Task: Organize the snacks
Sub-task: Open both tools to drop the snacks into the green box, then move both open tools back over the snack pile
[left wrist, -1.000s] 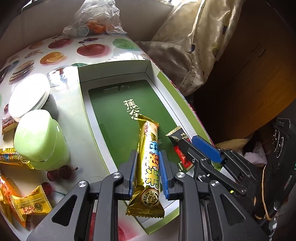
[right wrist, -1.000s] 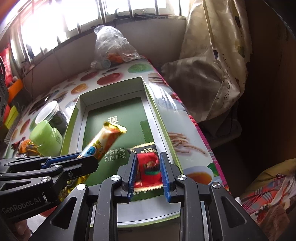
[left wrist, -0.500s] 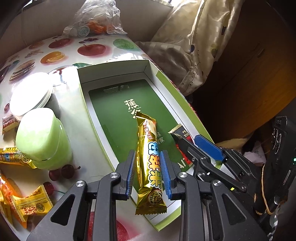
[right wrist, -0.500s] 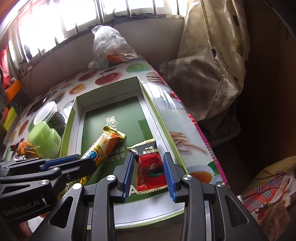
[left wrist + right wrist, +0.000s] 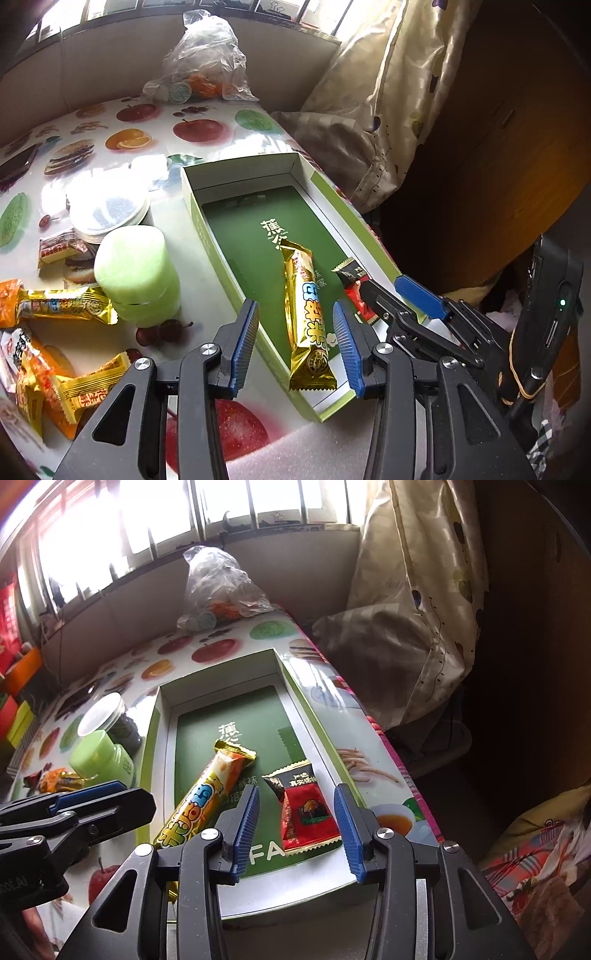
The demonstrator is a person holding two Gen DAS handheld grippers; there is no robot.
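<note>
A green open box (image 5: 218, 236) (image 5: 155, 723) lies on the fruit-print table. A long gold snack bar (image 5: 306, 317) (image 5: 207, 794) lies inside it, its near end resting on the box's front rim. A red and black snack packet (image 5: 304, 808) (image 5: 354, 291) lies flat in the box to its right. My left gripper (image 5: 295, 347) is open, its jaws either side of the bar without touching it. My right gripper (image 5: 295, 827) is open, its jaws either side of the red packet. The right gripper also shows in the left wrist view (image 5: 402, 299).
Several loose gold and orange snack packets (image 5: 62, 306) lie on the table left of the box. A green jar (image 5: 136, 277) (image 5: 99, 757) and a clear-lidded jar (image 5: 107, 210) stand beside them. A plastic bag (image 5: 203, 62) (image 5: 218, 587) sits at the far edge. Curtain (image 5: 413, 609) hangs on the right.
Both grippers have opened and drawn back. The gold bar and the red packet, held a second ago, now lie loose in the box.
</note>
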